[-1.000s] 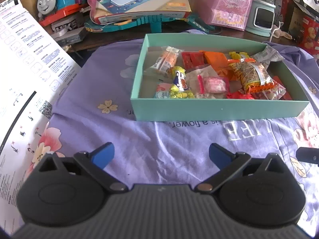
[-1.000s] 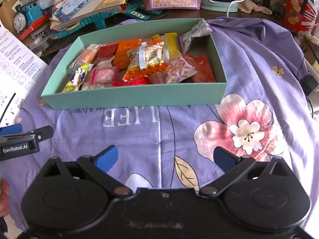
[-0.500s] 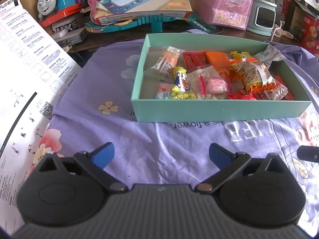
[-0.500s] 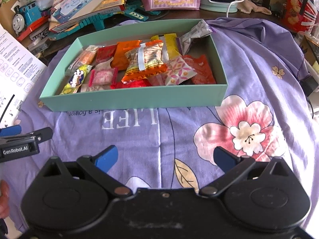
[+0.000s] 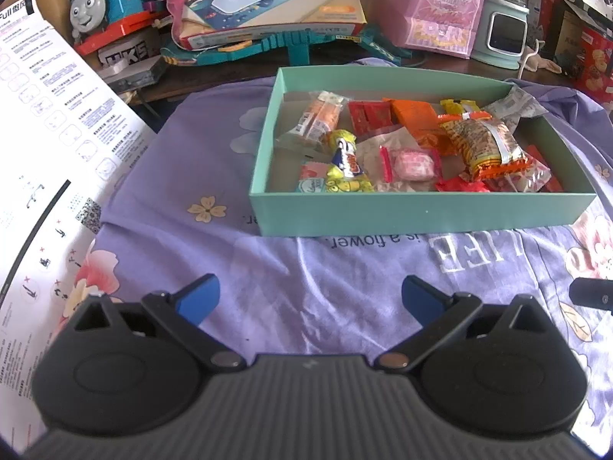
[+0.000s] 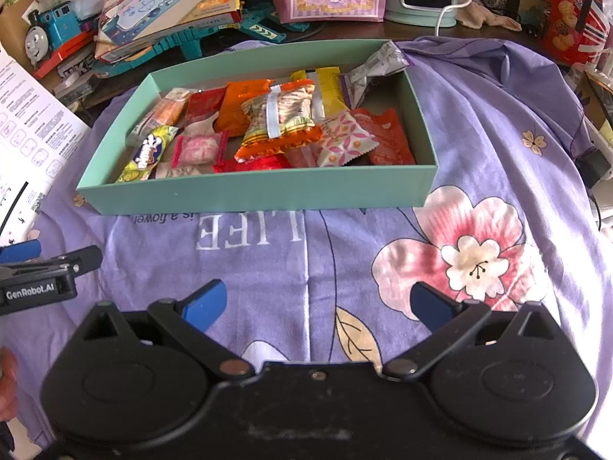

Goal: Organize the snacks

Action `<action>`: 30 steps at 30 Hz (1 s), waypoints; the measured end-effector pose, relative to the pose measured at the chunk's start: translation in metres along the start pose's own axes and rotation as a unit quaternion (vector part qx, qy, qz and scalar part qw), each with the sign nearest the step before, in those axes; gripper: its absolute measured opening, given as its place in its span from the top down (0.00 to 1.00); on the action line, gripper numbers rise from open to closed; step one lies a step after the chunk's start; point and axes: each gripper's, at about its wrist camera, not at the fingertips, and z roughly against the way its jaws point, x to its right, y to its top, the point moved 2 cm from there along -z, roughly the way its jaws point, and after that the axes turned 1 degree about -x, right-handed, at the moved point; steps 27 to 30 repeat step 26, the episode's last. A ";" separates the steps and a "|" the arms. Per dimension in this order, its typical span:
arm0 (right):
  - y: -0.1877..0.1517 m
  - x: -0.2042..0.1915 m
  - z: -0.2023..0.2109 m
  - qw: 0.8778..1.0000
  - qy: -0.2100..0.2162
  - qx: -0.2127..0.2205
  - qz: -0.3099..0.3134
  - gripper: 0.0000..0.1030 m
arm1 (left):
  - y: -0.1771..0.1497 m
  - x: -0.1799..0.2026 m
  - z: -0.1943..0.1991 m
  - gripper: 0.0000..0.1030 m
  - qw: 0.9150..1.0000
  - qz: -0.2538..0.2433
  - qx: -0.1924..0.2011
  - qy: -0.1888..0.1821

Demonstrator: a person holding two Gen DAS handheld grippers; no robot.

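- Snacks (image 6: 276,126): a heap of wrapped packets lying inside the teal box (image 6: 260,191), which sits on the purple floral cloth (image 6: 479,176), well ahead of both tools.
- Left gripper (image 5: 310,299): fingers spread wide, empty, above bare cloth in front of the box.
- Right gripper (image 6: 318,303): fingers likewise wide apart, holding nothing.
- Change: compared with a second ago, the box appears slightly lower and nearer in both views; neither gripper's opening has altered.
- Meaning: no loose packet is visible on the cloth, so the sorting is probably complete or nearly so.
- Surroundings: toy train (image 5: 103,4) and instruction sheet (image 5: 57,115), left of the box.
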 end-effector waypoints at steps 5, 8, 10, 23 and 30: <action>0.001 0.000 0.000 1.000 -0.002 0.001 0.001 0.00 | 0.001 -0.001 0.002 0.00 1.000 0.001 0.000 0.002; 0.001 0.000 0.000 1.000 -0.002 0.001 0.001 0.00 | 0.002 -0.001 0.003 0.00 1.000 0.000 0.002 0.003; 0.001 0.000 0.001 1.000 -0.002 0.002 0.001 0.00 | 0.003 -0.002 0.004 0.00 1.000 -0.001 0.003 0.003; 0.003 -0.002 0.005 1.000 -0.004 0.010 0.007 0.00 | 0.005 -0.003 0.009 0.00 1.000 -0.002 0.008 0.003; 0.004 -0.002 0.008 1.000 -0.005 0.013 0.008 0.00 | 0.007 -0.002 0.013 0.00 1.000 -0.003 0.012 0.003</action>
